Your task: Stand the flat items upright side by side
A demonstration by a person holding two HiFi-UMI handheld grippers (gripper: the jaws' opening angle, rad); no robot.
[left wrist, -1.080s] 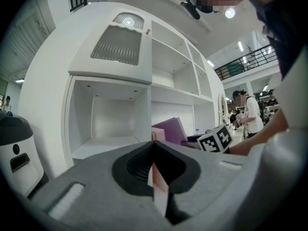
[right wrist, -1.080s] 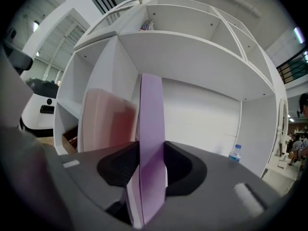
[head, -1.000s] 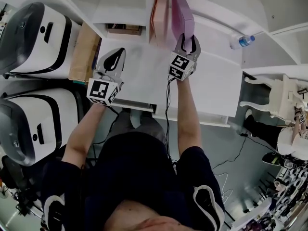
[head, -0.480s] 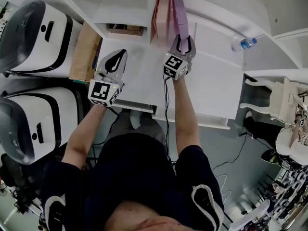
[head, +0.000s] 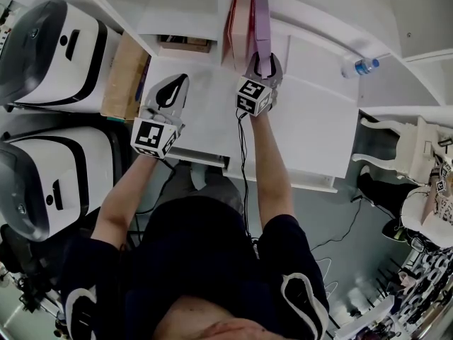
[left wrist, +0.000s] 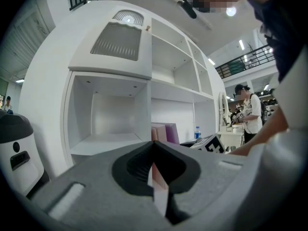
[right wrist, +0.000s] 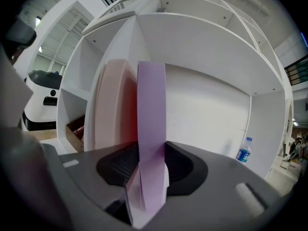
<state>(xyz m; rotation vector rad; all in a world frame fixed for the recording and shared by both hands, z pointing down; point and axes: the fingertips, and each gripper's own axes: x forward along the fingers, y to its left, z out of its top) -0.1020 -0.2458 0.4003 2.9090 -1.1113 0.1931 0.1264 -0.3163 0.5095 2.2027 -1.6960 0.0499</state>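
Right gripper (right wrist: 151,170) jaws are clamped on the near edge of the purple book (right wrist: 151,105), which is held upright and edge-on to the camera. The pink book (right wrist: 111,107) stands just left of it. The two are close, but I can't tell if they touch. Left gripper (left wrist: 156,172) jaws are pressed together with nothing in them, parked over the desk (head: 212,115) left of the books.

Step, my read: seating the purple book beside the pink book in the shelf bay (right wrist: 211,109). I can't see whether its bottom edge is down on the board. Next move: settle it, keep it plumb against the pink book, then let go gently so it doesn't tip right.

Room: the pink book blocks the left. The right side of the bay is open as far as the bottle (right wrist: 244,154), well apart. Pull straight back over the desk.
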